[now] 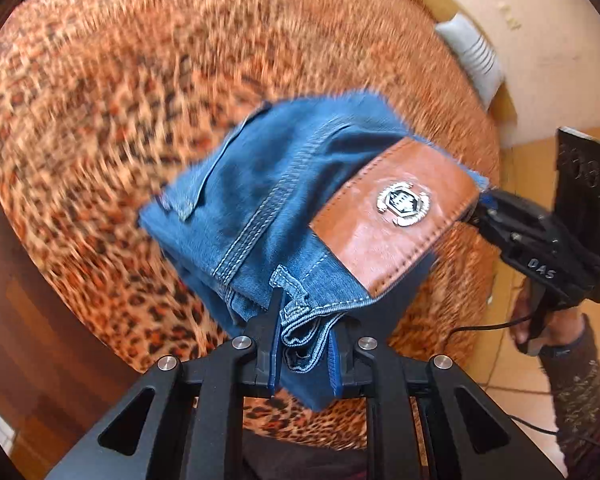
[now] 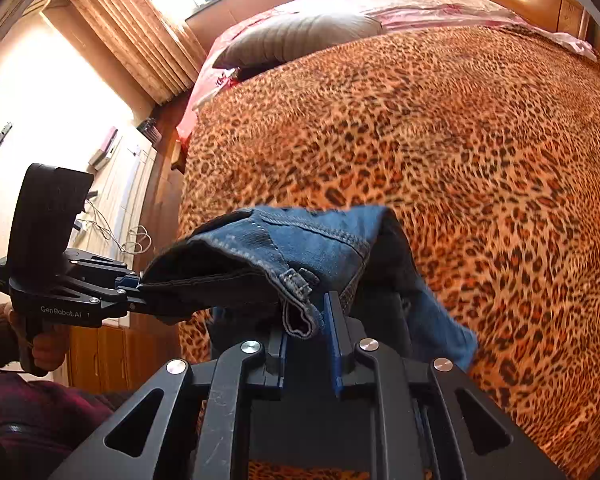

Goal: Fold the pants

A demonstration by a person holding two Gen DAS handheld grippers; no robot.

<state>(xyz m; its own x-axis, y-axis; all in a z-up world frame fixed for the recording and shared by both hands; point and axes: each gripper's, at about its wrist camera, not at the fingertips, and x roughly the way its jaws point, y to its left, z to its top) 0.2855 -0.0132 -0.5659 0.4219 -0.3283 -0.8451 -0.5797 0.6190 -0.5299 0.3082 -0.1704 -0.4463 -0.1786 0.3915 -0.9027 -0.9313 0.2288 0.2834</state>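
While the blue jeans [image 1: 268, 200] hang bunched above the leopard-print bed [image 2: 480, 160], the left gripper [image 1: 304, 344] and right gripper [image 2: 306, 320] each have their jaws clamped on the waistband.

Both views are taken from the wrists, aimed steeply down along the fingers, super close to the jeans [image 1: 268, 200] over the leopard-print blanket [image 1: 100, 100]. The right gripper [image 1: 476, 208] is caught at the left view's right edge, the left gripper [image 2: 140, 292] at the right view's left edge. Jeans and blanket are shared.
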